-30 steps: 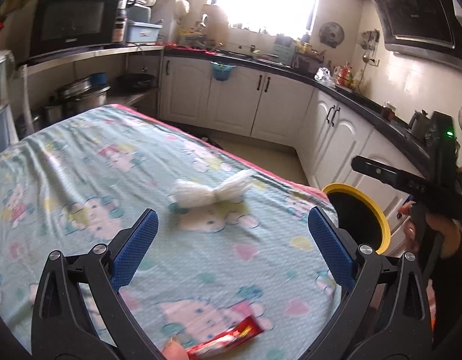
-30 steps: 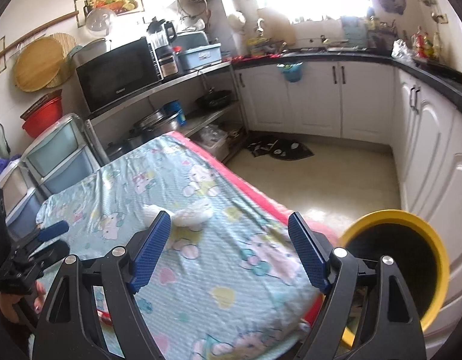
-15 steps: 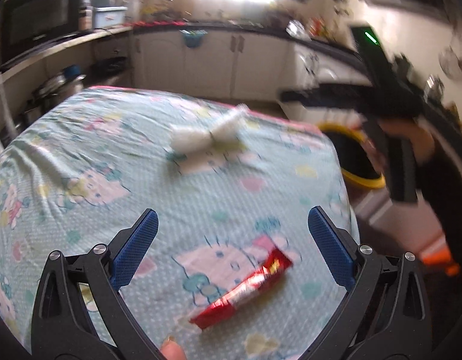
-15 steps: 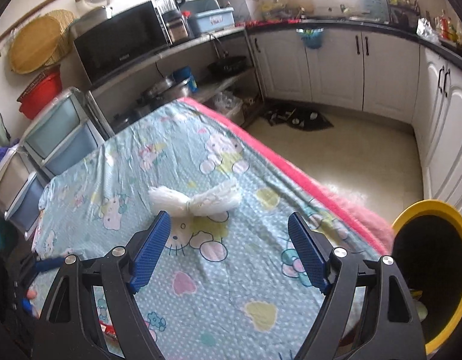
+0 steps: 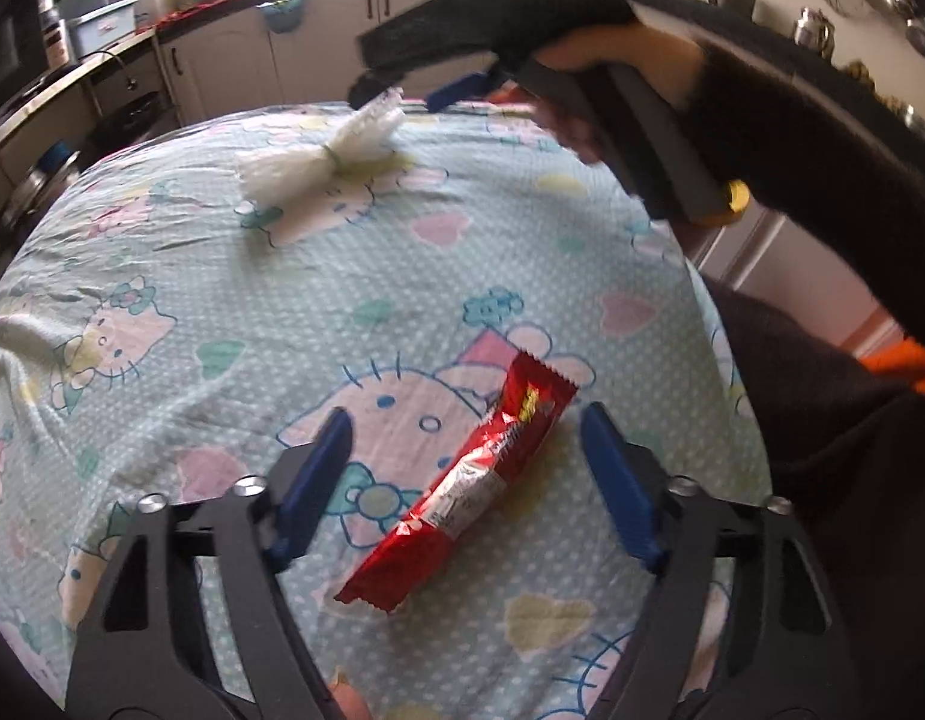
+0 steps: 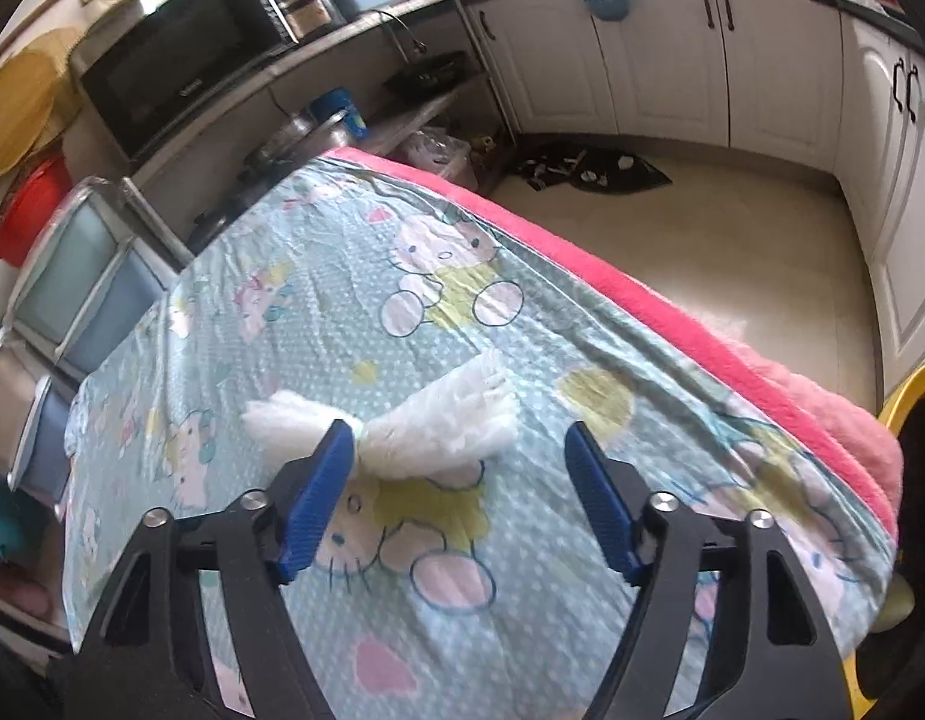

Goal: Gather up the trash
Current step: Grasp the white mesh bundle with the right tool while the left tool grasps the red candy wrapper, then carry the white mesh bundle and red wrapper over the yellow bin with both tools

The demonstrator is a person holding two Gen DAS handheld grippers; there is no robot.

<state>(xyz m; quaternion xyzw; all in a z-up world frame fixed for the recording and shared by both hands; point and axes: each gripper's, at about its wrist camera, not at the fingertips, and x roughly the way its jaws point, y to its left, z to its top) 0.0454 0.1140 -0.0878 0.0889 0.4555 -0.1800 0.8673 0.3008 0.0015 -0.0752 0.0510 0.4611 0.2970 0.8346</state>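
A red snack wrapper (image 5: 462, 489) lies on the cartoon-print cloth of the table (image 5: 234, 300). My left gripper (image 5: 465, 483) hangs just over it, its blue pads on either side of the wrapper, not touching it; the jaws are closing. A white tied plastic bag (image 6: 396, 426) lies farther along the table, also seen in the left wrist view as the white bag (image 5: 321, 159). My right gripper (image 6: 456, 492) is above the bag's near side, its left pad in front of the knot, jaws closing with no contact. A hand holds the right gripper (image 5: 414, 96) above the bag.
A yellow-rimmed bin (image 6: 906, 396) stands off the table's right end. White cabinets (image 6: 660, 60) line the far wall. A microwave (image 6: 180, 60) sits on a shelf, with plastic drawers (image 6: 72, 276) at the left. A dark sleeve (image 5: 792, 138) crosses the left wrist view.
Both grippers dropped toward the table and their jaws narrowed. The left one now straddles the red wrapper; the right one moved in over the white bag.
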